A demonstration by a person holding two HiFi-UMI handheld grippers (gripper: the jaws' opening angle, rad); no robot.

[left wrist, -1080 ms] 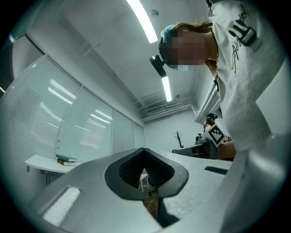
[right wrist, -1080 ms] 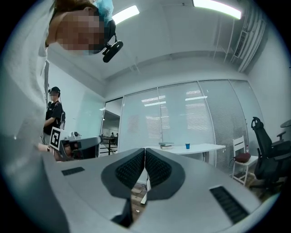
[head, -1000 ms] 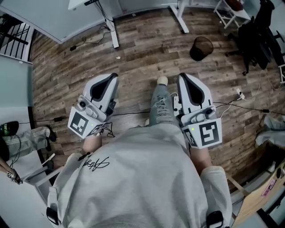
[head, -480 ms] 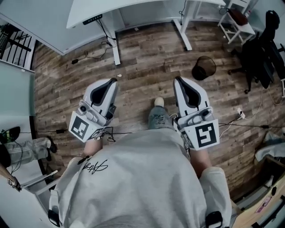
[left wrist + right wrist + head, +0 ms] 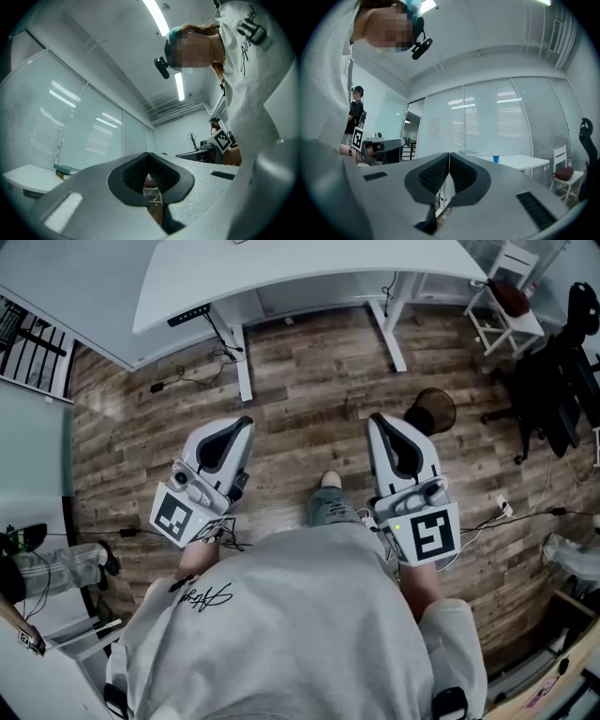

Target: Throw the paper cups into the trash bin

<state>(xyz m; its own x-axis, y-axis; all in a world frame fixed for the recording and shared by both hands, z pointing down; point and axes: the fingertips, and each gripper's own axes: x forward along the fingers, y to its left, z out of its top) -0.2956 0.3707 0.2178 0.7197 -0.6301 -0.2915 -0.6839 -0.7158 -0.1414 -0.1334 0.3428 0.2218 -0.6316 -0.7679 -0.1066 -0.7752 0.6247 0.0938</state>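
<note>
The only paper cup (image 5: 495,159) I can find is a small blue one. It stands upright on the white table (image 5: 520,162), long axis vertical and mouth up. It shows only in the right gripper view, on the strip of tabletop visible over that gripper's body, which hides the rest of the top. It is too small to tell whether anything is in it. The head view cuts off the far part of the table at the picture's top edge, so the cup is out of sight there.

The trash bin (image 5: 431,411) is black mesh and stands on the wood floor (image 5: 300,381) with its open mouth up. It is near the table's right leg (image 5: 394,329) and just beyond the tip of the right gripper (image 5: 377,418), which covers a little of its near side.

The person (image 5: 291,624) holds both tools out in front, well apart. The right gripper's jaws are pressed together with nothing between them. The left gripper (image 5: 246,423) likewise has its jaws together and empty, and only a blurred sliver of the room shows below its pads.
</note>
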